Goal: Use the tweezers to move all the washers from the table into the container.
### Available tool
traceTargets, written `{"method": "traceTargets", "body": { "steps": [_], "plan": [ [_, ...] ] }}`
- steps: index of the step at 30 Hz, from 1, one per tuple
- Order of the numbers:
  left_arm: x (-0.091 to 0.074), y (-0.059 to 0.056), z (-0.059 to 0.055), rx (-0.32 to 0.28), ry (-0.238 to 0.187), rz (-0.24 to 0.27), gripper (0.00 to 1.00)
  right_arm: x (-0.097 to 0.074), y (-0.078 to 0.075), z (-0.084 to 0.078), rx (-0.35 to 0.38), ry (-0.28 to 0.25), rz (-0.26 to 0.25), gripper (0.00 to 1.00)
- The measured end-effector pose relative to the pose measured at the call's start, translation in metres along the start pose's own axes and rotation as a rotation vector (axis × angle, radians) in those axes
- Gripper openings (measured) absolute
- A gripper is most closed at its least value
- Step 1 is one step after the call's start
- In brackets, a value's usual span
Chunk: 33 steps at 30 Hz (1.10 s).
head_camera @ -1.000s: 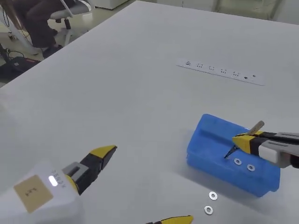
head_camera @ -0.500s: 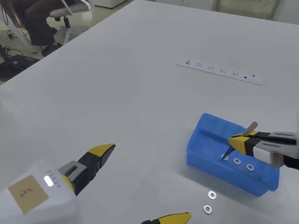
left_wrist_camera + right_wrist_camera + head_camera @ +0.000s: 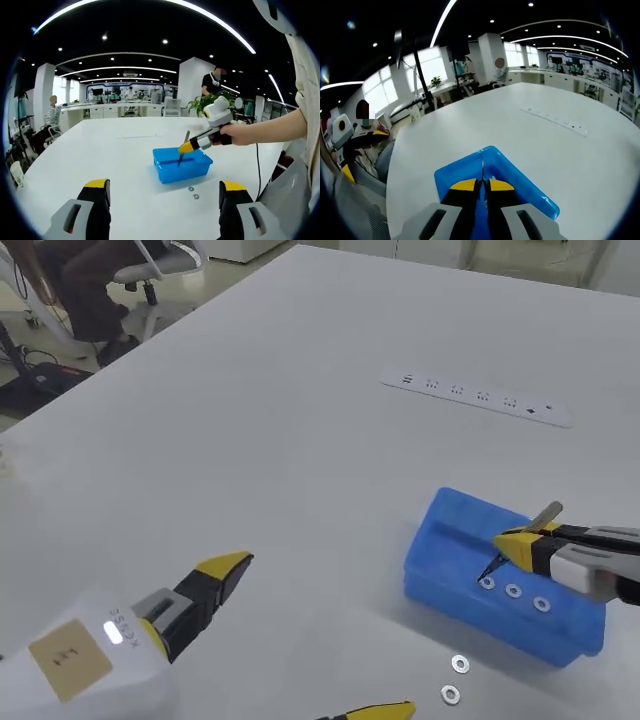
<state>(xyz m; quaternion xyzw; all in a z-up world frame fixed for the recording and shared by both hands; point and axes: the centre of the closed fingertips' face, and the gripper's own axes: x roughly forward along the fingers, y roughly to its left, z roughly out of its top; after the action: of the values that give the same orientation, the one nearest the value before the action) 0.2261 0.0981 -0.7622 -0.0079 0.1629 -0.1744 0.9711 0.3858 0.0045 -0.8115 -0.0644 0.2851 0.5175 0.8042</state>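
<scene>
My right gripper (image 3: 515,545) is clenched on the tweezers (image 3: 493,564); in its own view the two jaws stand pressed together with the thin shaft running out between them. I carry the tweezers tilted, dark tips down and blunt end up and to the right, so the points can reach into the blue container (image 3: 455,515) without the gripper body crowding the rim. The tips hang over the left part of the container floor, just beside the nearest of the three washers (image 3: 513,590) lying in a row inside. Whether anything is pinched at the points I cannot tell (they are too fine at this size), though I judge this to be the drop-off end of a carry.

My left gripper (image 3: 315,635) is released, jaws spread wide and holding nothing. It hovers low over the near left of the table (image 3: 300,440), well apart from the container. I'd say it is parked there to stay out of the tweezers' path.

On the table, just near of the container's front wall, two washers (image 3: 460,664) lie close together, so the job is unfinished. A white power strip (image 3: 475,397) lies at the far side, well clear.
</scene>
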Motion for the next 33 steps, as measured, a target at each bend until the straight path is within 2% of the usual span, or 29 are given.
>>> {"method": "traceTargets", "body": {
  "steps": [8,15,26,33],
  "plan": [
    [-0.001,-0.001,-0.001,0.004,0.003,0.0,0.91,-0.009,0.004,0.015,0.029,-0.058,0.0,0.04],
    [-0.001,-0.001,0.0,-0.001,-0.005,0.003,0.91,-0.024,0.008,0.027,0.077,-0.123,-0.004,0.04],
    [0.0,-0.001,-0.001,0.004,0.001,0.0,0.9,-0.049,0.013,0.035,0.187,-0.202,0.007,0.04],
    [0.0,0.0,-0.001,0.004,0.004,-0.002,0.89,-0.059,0.023,0.032,0.216,-0.212,0.021,0.04]
  ]
}}
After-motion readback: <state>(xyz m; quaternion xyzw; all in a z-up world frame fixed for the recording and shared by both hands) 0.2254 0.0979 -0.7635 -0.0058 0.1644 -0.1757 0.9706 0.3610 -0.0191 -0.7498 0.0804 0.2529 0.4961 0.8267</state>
